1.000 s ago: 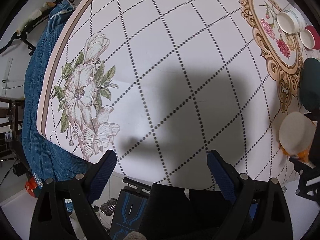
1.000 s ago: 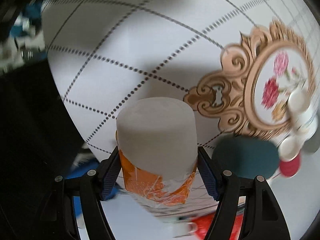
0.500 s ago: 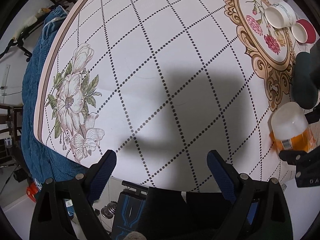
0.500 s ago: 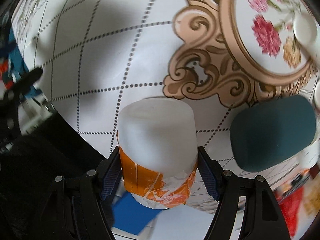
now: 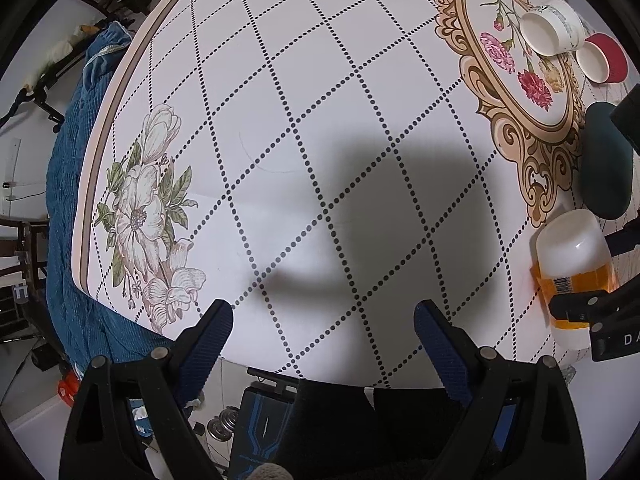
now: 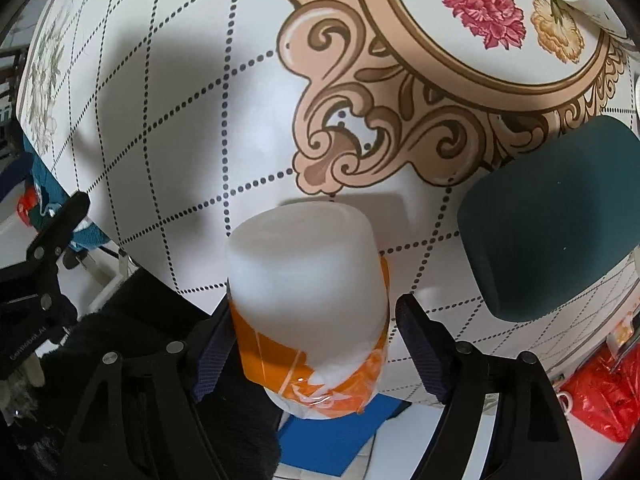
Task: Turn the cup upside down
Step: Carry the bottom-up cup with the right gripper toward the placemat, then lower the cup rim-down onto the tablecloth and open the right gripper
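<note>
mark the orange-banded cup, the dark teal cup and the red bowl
orange-banded cup (image 6: 306, 276): right wrist view, on its frosted white side wall.
dark teal cup (image 6: 560, 216): right wrist view, middle of its side.
red bowl (image 5: 614, 58): left wrist view, on its red outer wall.

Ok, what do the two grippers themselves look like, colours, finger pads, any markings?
Both match: the left gripper and right gripper have matte black plastic finger frames with triangular cut-outs and silver screw heads. Their fingertips carry dark blue ribbed pads. White lettering shows on the right gripper's body, seen in the left wrist view, only partly readable. No cables visible.
</note>
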### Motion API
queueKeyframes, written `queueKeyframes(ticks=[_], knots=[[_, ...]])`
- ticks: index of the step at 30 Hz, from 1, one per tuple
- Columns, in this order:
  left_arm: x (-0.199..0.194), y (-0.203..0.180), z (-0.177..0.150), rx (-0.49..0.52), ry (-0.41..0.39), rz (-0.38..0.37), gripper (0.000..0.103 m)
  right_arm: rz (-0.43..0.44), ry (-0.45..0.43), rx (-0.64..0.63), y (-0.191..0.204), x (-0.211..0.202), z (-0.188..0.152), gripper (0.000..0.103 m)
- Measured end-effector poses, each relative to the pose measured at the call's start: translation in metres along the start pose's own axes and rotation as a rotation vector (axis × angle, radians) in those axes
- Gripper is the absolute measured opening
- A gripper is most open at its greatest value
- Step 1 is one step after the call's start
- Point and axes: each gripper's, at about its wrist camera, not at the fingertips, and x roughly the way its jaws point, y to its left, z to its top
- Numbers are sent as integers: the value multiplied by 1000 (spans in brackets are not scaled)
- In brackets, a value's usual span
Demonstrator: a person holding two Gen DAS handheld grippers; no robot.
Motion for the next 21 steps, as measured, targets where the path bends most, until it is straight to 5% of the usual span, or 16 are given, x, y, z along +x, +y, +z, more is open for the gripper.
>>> queueKeyframes(ticks=[10, 16, 21], knots=[[1, -8, 3, 19, -5, 3, 93, 0, -94, 33, 10, 5, -12, 76], [-2, -11, 7, 15, -4, -2, 93, 9, -258, 73, 8, -18, -24, 75], [-3, -7, 14, -2, 2, -6, 93, 51, -487, 138, 2, -45, -39, 75]])
